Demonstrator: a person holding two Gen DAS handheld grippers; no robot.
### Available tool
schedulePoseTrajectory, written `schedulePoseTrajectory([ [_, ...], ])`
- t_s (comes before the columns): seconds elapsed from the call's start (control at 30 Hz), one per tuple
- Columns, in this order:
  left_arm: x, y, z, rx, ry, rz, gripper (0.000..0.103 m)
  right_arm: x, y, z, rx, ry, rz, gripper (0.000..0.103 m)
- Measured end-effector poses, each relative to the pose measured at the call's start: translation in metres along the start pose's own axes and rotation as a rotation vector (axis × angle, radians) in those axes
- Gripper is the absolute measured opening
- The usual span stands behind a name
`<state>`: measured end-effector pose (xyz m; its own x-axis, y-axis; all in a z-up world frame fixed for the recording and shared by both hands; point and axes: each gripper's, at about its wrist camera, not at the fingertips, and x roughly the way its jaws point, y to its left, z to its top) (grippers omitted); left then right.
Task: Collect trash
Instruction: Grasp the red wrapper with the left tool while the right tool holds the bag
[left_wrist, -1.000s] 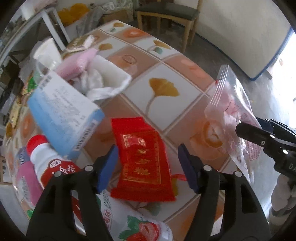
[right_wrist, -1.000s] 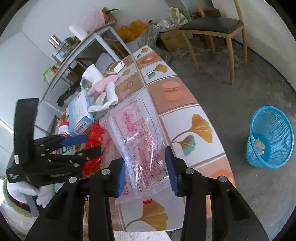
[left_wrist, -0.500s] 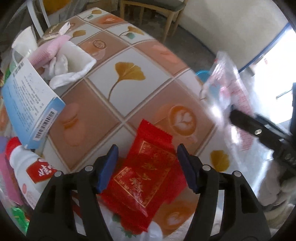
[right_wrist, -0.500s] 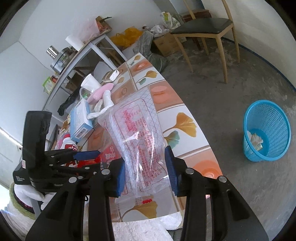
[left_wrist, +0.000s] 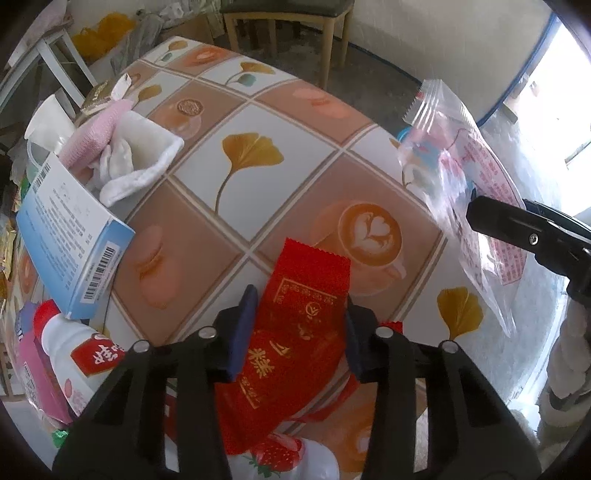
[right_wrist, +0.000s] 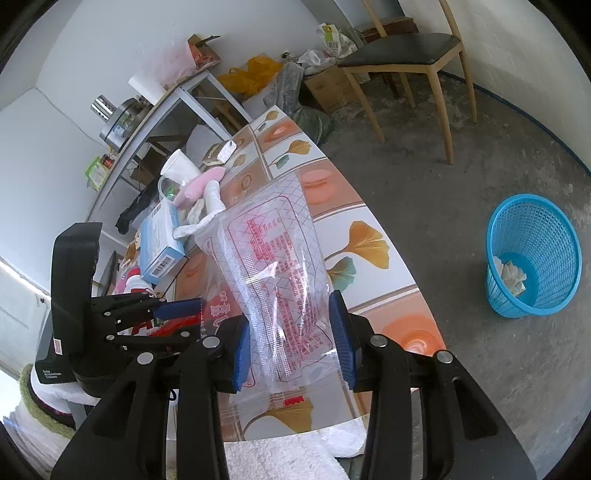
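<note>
- Left gripper (left_wrist: 297, 328), bottom centre of the left wrist view: jaws have just been closing and now clamp the red wrapper (left_wrist: 291, 332) by its two long edges; wrapper looks lifted off the counter (left_wrist: 240, 206).
- Red wrapper: long axis runs from lower left of frame up toward centre, its serrated top end pointing up-right at the latte print; its lower end hangs over a strawberry-print bottle (left_wrist: 280, 456) at the bottom edge.
- Right gripper (right_wrist: 293, 334), bottom centre of the right wrist view: clenched on a clear plastic bag (right_wrist: 273, 258) with red print, pads pressing both sides.
- Clear bag: stands upright, long axis along the gripper's pointing line, free end toward frame centre, above the counter edge.
- Step: both pieces of trash picked up; carry stage, I judge.
- Next: swing both across to the blue basket (right_wrist: 532, 258) on the floor, right of frame, well apart from the counter; then release over its opening.
- Left on counter: blue-white box (left_wrist: 70, 236), socks (left_wrist: 129, 162), red-cap bottle (left_wrist: 74, 350).
</note>
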<state>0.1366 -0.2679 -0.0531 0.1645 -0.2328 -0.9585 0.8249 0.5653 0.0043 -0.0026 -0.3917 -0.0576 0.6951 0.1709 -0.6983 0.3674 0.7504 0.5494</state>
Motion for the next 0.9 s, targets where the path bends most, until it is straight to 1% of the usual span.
schedulePoseTrajectory([
  [0.13, -0.006, 0.011, -0.001, -0.030, -0.034, -0.022, 0.027, -0.004, -0.002, 0.001, 0.006, -0.013, 0.003, 0.038],
  [0.23, -0.011, 0.013, 0.003, -0.049, -0.070, -0.039, 0.025, -0.008, -0.003, 0.001, 0.014, -0.025, 0.007, 0.038],
  [0.3, -0.019, 0.014, 0.004, -0.061, -0.100, -0.037, 0.024, -0.011, -0.003, 0.001, 0.020, -0.035, 0.010, 0.038],
  [0.6, -0.053, 0.027, 0.013, -0.107, -0.219, -0.046, 0.023, -0.030, -0.008, 0.006, 0.048, -0.085, 0.031, 0.038],
  [0.73, -0.071, 0.023, 0.017, -0.111, -0.260, -0.059, 0.023, -0.039, -0.014, 0.010, 0.070, -0.111, 0.037, 0.038],
  [0.9, -0.085, 0.008, 0.030, -0.095, -0.298, -0.091, 0.023, -0.052, -0.026, 0.013, 0.102, -0.148, 0.039, 0.038],
])
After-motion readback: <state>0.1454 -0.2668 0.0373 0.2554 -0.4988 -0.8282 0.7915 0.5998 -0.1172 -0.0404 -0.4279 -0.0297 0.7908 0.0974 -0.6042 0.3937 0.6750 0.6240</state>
